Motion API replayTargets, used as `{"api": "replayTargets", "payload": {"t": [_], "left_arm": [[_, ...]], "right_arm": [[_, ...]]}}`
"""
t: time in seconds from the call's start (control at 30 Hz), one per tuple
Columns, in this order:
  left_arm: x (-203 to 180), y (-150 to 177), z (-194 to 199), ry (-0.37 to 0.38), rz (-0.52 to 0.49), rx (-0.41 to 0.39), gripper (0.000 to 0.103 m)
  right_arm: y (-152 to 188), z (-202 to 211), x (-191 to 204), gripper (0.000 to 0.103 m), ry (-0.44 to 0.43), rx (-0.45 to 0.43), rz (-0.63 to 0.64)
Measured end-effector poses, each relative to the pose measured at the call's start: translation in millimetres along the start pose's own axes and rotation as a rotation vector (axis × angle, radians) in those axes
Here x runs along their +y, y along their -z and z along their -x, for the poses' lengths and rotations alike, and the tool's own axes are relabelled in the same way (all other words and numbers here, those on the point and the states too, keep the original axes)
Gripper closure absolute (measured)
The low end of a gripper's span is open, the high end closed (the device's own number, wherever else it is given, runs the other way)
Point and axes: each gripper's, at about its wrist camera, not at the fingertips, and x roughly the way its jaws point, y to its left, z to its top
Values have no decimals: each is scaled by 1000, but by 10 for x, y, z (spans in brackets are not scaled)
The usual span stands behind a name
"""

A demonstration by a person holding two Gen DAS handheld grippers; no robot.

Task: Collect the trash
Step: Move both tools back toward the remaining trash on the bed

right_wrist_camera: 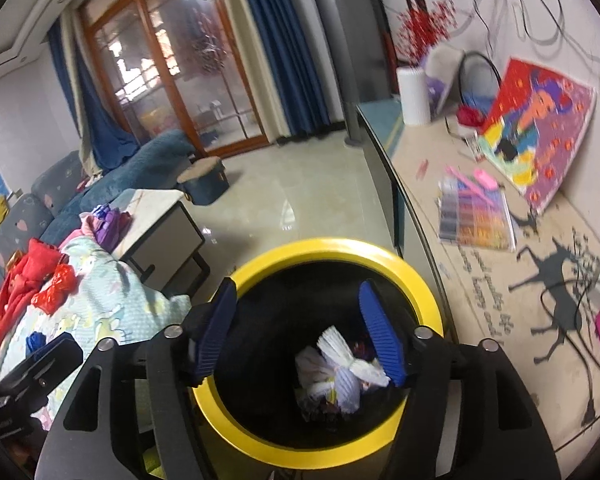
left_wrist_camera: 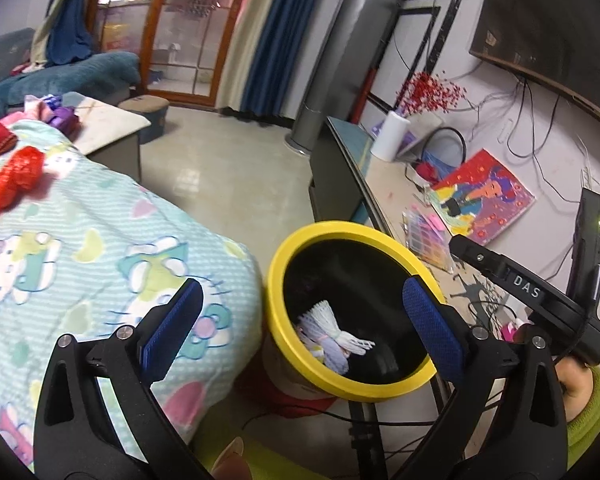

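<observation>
Both tongs hang over the mouth of a yellow-rimmed trash bin (right_wrist_camera: 332, 252) with nothing between their blue pads. Left tongs (left_wrist_camera: 300, 328) are spread wide, one pad (left_wrist_camera: 172, 328) over the blanket and the other above the bin's near rim. Right tongs (right_wrist_camera: 296, 332) are parted less widely and point straight down into the bin; they also show in the left wrist view as a black body reaching in from the right, gripped by a hand (left_wrist_camera: 576, 384) in a green sleeve.

Inside the dark bin lies the trash: a white pleated paper bundle (right_wrist_camera: 352, 356), tied at its middle, resting on pale lilac scraps and other small litter at the bottom. It touches neither pair of tongs.

Just beside the bin on its left is a bed or sofa surface draped in a mint cartoon-print blanket (left_wrist_camera: 100, 240), with a crumpled red wrapper (left_wrist_camera: 16, 176) lying on it well apart from the bin. On the bin's other side runs a long worktop (right_wrist_camera: 428, 184) carrying a colourful painting (right_wrist_camera: 540, 128), a case of coloured pens (right_wrist_camera: 476, 216) and a white vase of red berries (right_wrist_camera: 414, 96).
</observation>
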Motion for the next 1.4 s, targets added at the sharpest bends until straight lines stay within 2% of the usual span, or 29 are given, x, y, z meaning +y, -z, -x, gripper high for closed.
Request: {"api": "replayTargets", "payload": {"t": [0.17, 0.27, 0.67, 0.8, 1.03, 1.4], "left_arm": [[101, -2, 228, -41, 8, -51, 11], [204, -8, 396, -93, 20, -92, 11], [816, 10, 957, -255, 162, -210, 11], [969, 48, 1084, -293, 191, -228, 11], [1228, 136, 1261, -356, 242, -238, 11], [1728, 315, 1463, -437, 343, -208, 11]], "right_arm": [[-3, 103, 214, 34, -43, -32, 52], [9, 129, 343, 33, -77, -38, 83], [51, 232, 1128, 30, -242, -33, 248], [69, 207, 1390, 29, -308, -2, 272], [125, 196, 1838, 29, -363, 4, 360], [217, 58, 2656, 25, -460, 19, 491]]}}
